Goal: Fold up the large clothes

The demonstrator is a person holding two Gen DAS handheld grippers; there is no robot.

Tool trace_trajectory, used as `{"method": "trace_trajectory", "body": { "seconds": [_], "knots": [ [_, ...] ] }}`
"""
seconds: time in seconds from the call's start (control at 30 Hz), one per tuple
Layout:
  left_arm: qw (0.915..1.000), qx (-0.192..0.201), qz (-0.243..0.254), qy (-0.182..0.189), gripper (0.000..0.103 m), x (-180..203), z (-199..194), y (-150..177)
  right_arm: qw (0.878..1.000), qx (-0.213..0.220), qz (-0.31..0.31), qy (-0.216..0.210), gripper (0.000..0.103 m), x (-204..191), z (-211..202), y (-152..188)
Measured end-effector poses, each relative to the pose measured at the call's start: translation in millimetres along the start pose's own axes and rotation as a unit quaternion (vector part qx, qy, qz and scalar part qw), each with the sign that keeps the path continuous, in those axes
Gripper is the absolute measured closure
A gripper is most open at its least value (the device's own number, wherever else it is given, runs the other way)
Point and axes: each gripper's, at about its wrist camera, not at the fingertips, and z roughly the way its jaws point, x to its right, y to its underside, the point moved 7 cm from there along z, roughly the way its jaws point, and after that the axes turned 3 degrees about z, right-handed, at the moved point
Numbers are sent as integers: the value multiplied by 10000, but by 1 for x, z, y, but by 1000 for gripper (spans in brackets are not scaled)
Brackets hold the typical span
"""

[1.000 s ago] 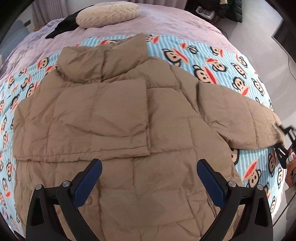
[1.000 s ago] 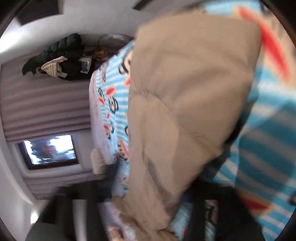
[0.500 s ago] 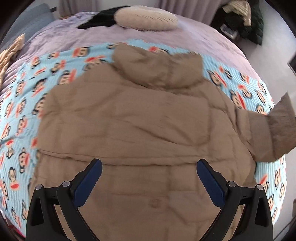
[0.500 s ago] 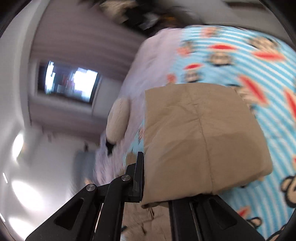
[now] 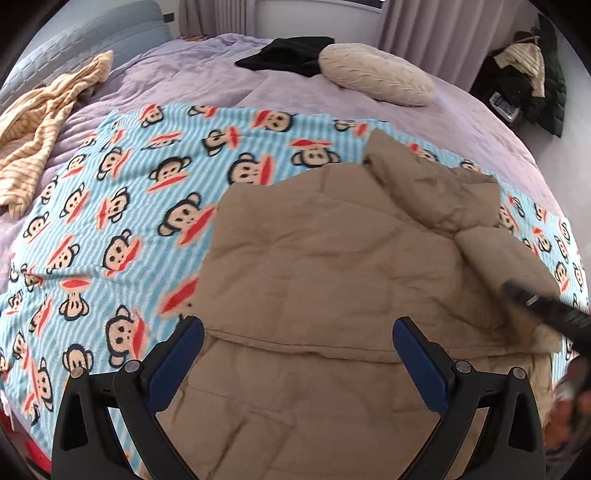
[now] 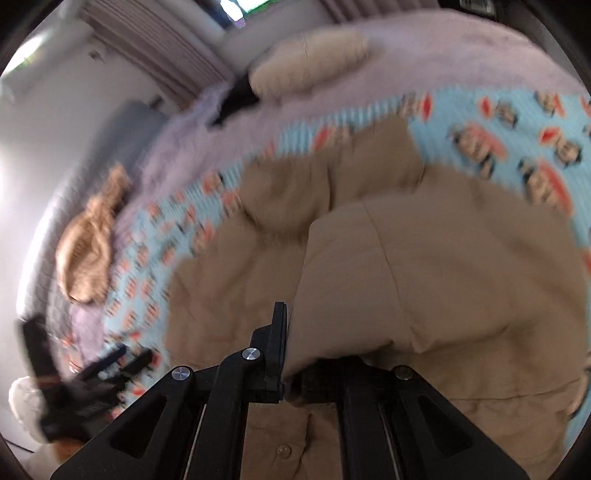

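A tan jacket (image 5: 332, 280) lies on the monkey-print blanket (image 5: 122, 206) over a lilac bed (image 5: 192, 85). Curtains (image 5: 424, 33) hang behind the bed. The right gripper (image 6: 295, 354) clamps the jacket's sleeve (image 6: 424, 280); the left gripper (image 5: 295, 362) gapes empty.

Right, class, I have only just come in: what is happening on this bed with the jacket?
A person with a gripper in each hand is folding a tan puffer jacket spread on a monkey-print blanket on the bed. The right gripper is shut on the jacket's sleeve and carries it over the body of the jacket. The left gripper hangs open above the jacket's lower part, holding nothing.
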Motion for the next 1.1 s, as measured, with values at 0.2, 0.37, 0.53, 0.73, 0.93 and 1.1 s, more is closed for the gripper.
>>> {"method": "trace_trajectory", "body": {
  "seconds": [0.2, 0.37, 0.53, 0.73, 0.93, 1.1],
  "knots": [
    [9997, -141, 30, 176, 1, 10, 21, 2, 9967, -460, 514, 416, 96, 31, 48, 23],
    [9988, -120, 73, 469, 1, 26, 31, -8, 9960, -504, 730, 101, 36, 28, 15, 18],
    [9963, -99, -22, 850, 1, 31, 35, -24, 9869, 299, 1582, 80, 30, 67, -42, 10],
    [9910, 22, -209, 1321, 1, 19, 26, -35, 9798, 624, 1896, -85, 93, 77, -43, -15],
    [9802, 2, -707, 1850, 1, 1, 20, -41, 9991, 90, 297, -294, 89, -24, -4, -9],
    [9747, -287, -646, 2118, 1, 15, 26, -34, 9963, -830, -184, -80, 47, -47, 28, 34]
  ]
}}
